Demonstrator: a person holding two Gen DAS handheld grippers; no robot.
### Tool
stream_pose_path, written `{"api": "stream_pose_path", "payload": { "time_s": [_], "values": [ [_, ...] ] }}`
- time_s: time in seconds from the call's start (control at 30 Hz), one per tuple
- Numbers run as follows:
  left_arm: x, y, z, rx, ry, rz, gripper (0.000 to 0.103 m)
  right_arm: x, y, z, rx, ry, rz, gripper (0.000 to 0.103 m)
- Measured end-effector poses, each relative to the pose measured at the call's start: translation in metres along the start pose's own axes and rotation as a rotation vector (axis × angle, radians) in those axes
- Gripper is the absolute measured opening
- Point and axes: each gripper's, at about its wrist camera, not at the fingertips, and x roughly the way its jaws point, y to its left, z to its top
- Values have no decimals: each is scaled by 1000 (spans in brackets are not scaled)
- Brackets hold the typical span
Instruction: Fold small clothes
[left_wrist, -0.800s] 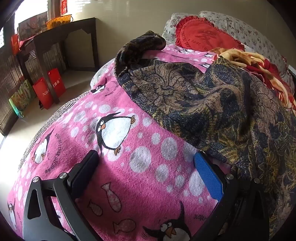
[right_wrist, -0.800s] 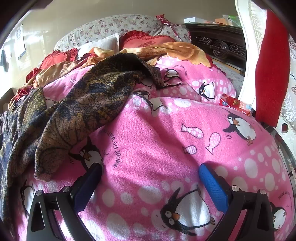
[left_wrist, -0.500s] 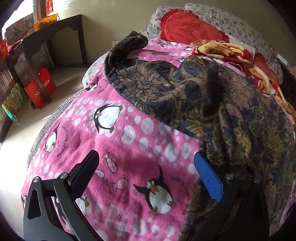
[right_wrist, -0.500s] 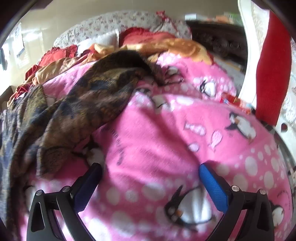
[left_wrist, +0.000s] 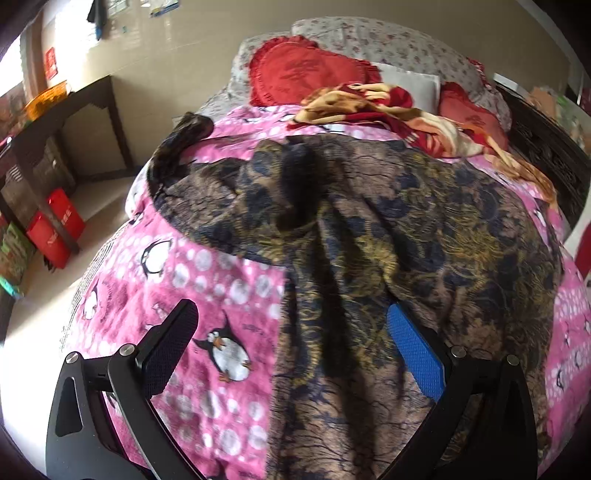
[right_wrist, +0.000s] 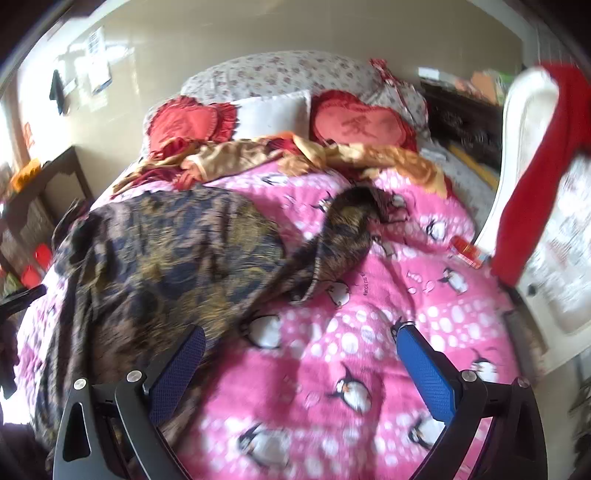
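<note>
A dark brown, blue and gold patterned garment (left_wrist: 369, 229) lies crumpled and spread out on a pink penguin blanket (left_wrist: 207, 280). It also shows in the right wrist view (right_wrist: 170, 258), with one sleeve (right_wrist: 351, 229) stretched toward the right. My left gripper (left_wrist: 291, 332) is open and empty above the garment's near edge. My right gripper (right_wrist: 301, 354) is open and empty above the blanket (right_wrist: 369, 332), to the right of the garment.
Red heart cushions (right_wrist: 358, 125), a white pillow (right_wrist: 273, 110) and a crumpled orange-red blanket (left_wrist: 388, 107) lie at the bed's head. A dark side table (left_wrist: 74, 122) and red bags (left_wrist: 55, 229) stand left of the bed. A white chair with red cloth (right_wrist: 535, 166) stands right.
Both grippers have pulled back and risen, so more of the bed shows. The left view has swung right over the garment. Both grippers stay open.
</note>
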Motion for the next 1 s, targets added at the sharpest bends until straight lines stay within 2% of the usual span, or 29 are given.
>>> {"api": "stream_pose_path", "payload": {
  "time_s": [0.17, 0.27, 0.4, 0.57, 0.67, 0.8, 1.0],
  "values": [
    [-17, -19, 3, 35, -24, -20, 103, -55, 35, 14, -66, -36, 11, 103],
    [-29, -25, 7, 48, -42, -20, 103, -78, 53, 27, -40, -53, 72, 103],
    [-41, -26, 14, 58, -60, -11, 103, -87, 75, 45, 5, -85, 154, 103],
    [-53, -22, 28, 61, -88, 0, 103, -75, 108, 77, 62, -84, 243, 103],
    [-56, -17, 39, 48, -106, 4, 103, -65, 128, 98, 97, -116, 286, 103],
    [-54, -14, 49, 43, -118, 2, 103, -45, 152, 113, 106, -128, 292, 103],
    [-38, -15, 55, 40, -109, 0, 103, 13, 181, 106, 61, -32, 230, 103]
  ]
}}
